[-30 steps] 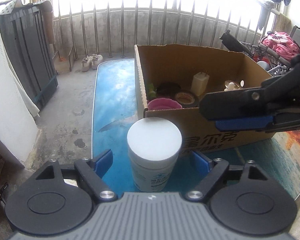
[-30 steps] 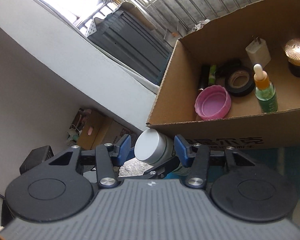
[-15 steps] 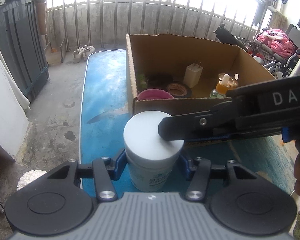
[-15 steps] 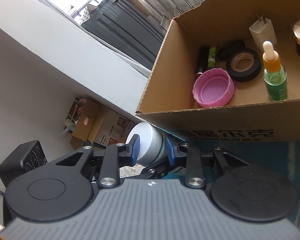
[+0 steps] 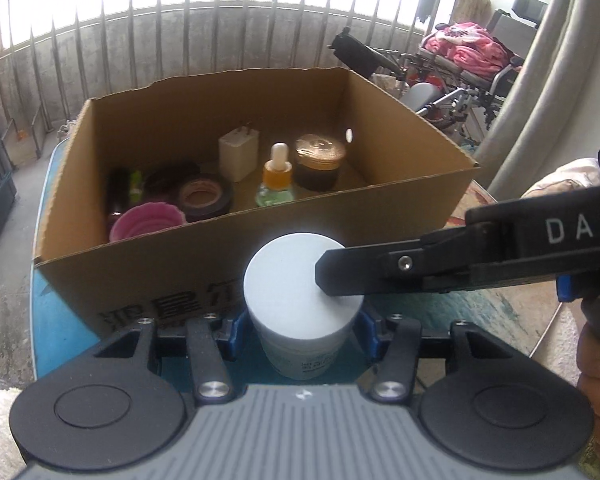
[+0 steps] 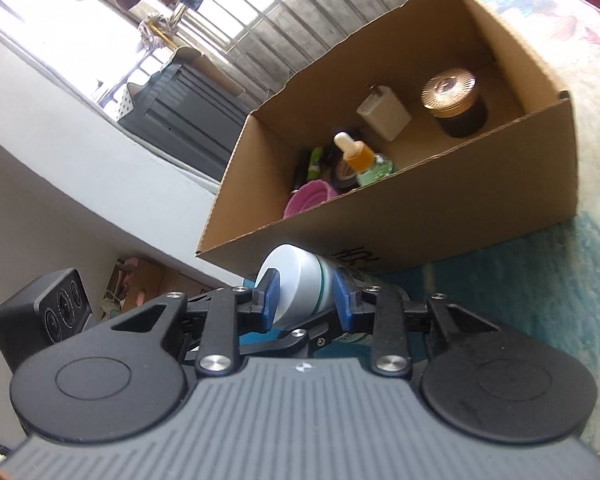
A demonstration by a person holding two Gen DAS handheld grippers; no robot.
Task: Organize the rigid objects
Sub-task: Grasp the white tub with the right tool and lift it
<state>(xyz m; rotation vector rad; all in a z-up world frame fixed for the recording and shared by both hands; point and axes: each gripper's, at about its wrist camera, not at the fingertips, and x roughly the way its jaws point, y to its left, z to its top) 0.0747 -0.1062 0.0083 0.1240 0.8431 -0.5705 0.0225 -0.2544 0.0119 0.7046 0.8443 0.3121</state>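
The white, round-lidded plastic jar (image 5: 302,300) stands upright on the blue, sea-printed tabletop (image 5: 56,332), just in front of the open brown cardboard box (image 5: 260,264), and both tools are on it at once. The left gripper (image 5: 300,326) has its blue pads against the jar's body below the lid, one on each side, gripping it. The right gripper (image 6: 306,300) comes in from the side, and its own camera shows its blue pads clamped across the wide white lid, one pad on the lid's flat top; its jaws closed onto that lid within the last second. The jar looks stiff and smooth, probably light to middling in weight, so it should not deform, but glossy plastic can slip; the body just under the lid, where the left pads sit, seems the safest hold, while the lid itself may turn or loosen under a hard pinch. A thin green band (image 6: 322,286) rings the jar beneath the lid. Small dark print on the jar's label is too blurred to read. The box front carries large dark characters, partly hidden by the jar, and the right gripper's arm shows the white letters "DAS" (image 5: 580,230). Inside the box sit a pink ribbed cap (image 5: 146,224), a roll of black tape (image 5: 204,198), a white plug adapter (image 5: 239,152), a dropper bottle with an orange neck and green body (image 5: 276,184), and a dark jar with a coppery lid (image 5: 320,162).
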